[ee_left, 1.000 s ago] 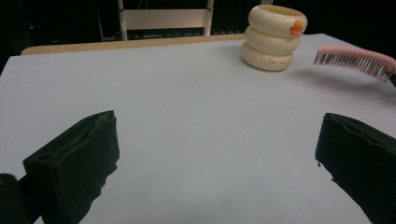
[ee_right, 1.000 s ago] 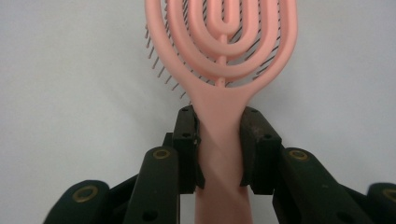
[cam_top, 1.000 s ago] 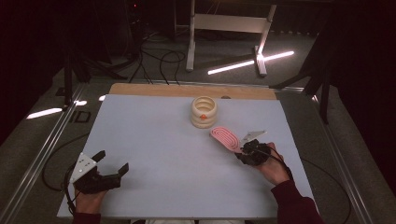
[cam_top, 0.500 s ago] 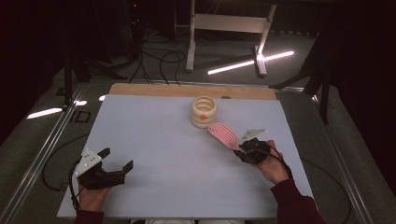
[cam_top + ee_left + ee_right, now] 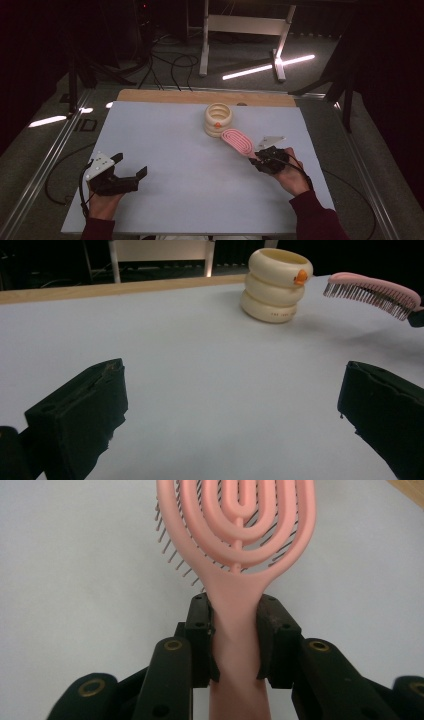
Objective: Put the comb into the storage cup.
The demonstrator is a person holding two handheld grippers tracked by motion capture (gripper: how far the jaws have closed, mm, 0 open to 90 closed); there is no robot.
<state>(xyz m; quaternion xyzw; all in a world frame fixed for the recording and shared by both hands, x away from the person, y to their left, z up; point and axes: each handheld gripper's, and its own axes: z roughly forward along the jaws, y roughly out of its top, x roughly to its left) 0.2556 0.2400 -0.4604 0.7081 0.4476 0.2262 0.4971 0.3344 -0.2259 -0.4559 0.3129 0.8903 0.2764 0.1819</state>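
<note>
Pink vented hairbrush (image 5: pixel 237 140), bristles down, raised above the table, head beside the cream ringed holder (image 5: pixel 218 119).

Table (image 5: pixel 165 145): rectangular top covered by a pale grey-white sheet, with a strip of bare light wood (image 5: pixel 165 96) exposed along the far edge. Surface plain and unmarked.

Resting directly on it: one cream holder (image 5: pixel 218 120) shaped as three stacked rings, upright, open at the top, bearing a small orange mark on its upper ring. It stands toward the far side, slightly right of centre, just short of the wooden strip. A faint line of small print runs round its lowest ring, unreadable.
</note>
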